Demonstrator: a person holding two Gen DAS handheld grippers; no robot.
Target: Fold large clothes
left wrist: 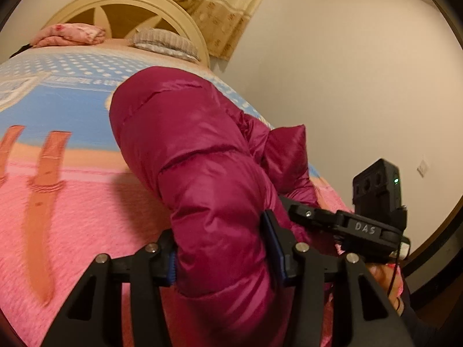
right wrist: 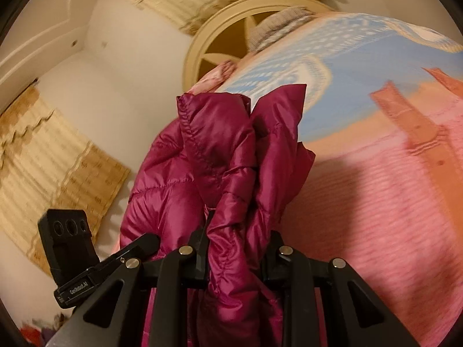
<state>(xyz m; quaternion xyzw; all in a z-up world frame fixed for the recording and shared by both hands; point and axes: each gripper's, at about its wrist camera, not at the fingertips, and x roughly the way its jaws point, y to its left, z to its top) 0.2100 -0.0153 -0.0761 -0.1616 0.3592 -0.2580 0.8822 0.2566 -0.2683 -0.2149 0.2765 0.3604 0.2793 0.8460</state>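
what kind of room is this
Most likely a home bedroom: a bed with a pink and blue bedspread, an arched cream headboard with a pillow against it, and curtains behind.

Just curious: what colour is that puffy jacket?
Shiny magenta-red puffer jacket, clearest in the left wrist view.

Bare bedspread (left wrist: 72, 202) beside bulky jacket (left wrist: 188, 159)

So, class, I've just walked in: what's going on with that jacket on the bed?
A person is holding a claw in each hand, and both are clamped on a magenta puffer jacket above a bed with a pink and blue cover. The left claw grips one thick padded section; the right claw pinches bunched fabric. The jacket is gathered up, not yet a neat fold.
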